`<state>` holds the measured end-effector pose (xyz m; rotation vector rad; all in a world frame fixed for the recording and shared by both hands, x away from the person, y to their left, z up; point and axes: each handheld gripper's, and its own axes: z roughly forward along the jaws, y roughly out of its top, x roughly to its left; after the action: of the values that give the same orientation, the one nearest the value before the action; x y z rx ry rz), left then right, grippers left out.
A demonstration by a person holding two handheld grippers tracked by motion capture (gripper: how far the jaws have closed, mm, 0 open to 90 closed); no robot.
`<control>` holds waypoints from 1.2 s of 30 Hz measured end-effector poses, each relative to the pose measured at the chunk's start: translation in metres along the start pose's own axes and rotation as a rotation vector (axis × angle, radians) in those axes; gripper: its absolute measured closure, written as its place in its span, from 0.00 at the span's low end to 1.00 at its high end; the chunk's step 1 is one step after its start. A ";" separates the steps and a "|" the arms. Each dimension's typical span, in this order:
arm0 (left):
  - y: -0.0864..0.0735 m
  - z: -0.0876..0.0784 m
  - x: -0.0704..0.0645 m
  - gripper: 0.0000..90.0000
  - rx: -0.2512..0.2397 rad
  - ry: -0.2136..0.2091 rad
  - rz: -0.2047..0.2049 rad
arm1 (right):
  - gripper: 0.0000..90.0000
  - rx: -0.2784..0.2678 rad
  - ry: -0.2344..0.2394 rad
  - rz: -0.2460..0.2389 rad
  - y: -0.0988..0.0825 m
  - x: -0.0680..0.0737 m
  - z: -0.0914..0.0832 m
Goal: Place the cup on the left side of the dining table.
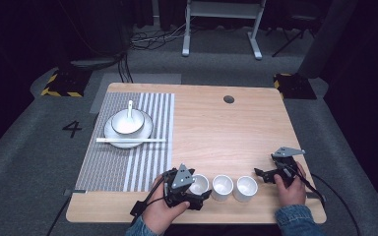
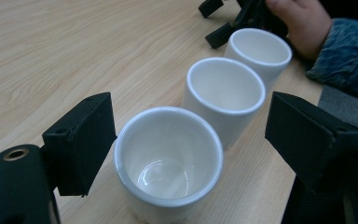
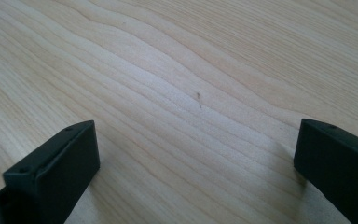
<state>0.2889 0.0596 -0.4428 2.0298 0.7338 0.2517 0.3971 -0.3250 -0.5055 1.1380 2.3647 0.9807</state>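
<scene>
Straddling the nearest cup point(image 2: 168, 161), left gripper point(image 2: 186, 140) fingers leave room rightward.

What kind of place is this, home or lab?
Most likely a lab or recording room set up as a dining table. The wooden table stands on grey carpet, with loose cables on the floor, hazard-striped blocks at its corners and a floor number 4.

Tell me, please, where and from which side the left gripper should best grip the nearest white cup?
Probably across the upright wall just below the rim. The left cup stands between the open left gripper; the middle cup crowds its far side, so close from the two free flanks.
</scene>
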 end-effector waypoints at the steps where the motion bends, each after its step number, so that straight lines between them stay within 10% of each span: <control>1: -0.001 0.002 0.001 0.18 0.004 0.019 0.000 | 0.00 0.000 0.000 0.000 0.000 0.000 0.000; 13: -0.018 0.023 0.010 0.20 0.098 0.025 -0.002 | 0.00 0.000 0.000 0.000 0.000 0.000 0.000; 36: -0.025 0.037 0.009 0.29 0.129 0.011 0.037 | 0.00 0.000 0.000 0.000 0.000 0.000 0.000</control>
<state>0.3027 0.0492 -0.4850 2.1670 0.7358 0.2433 0.3971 -0.3250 -0.5055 1.1380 2.3646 0.9807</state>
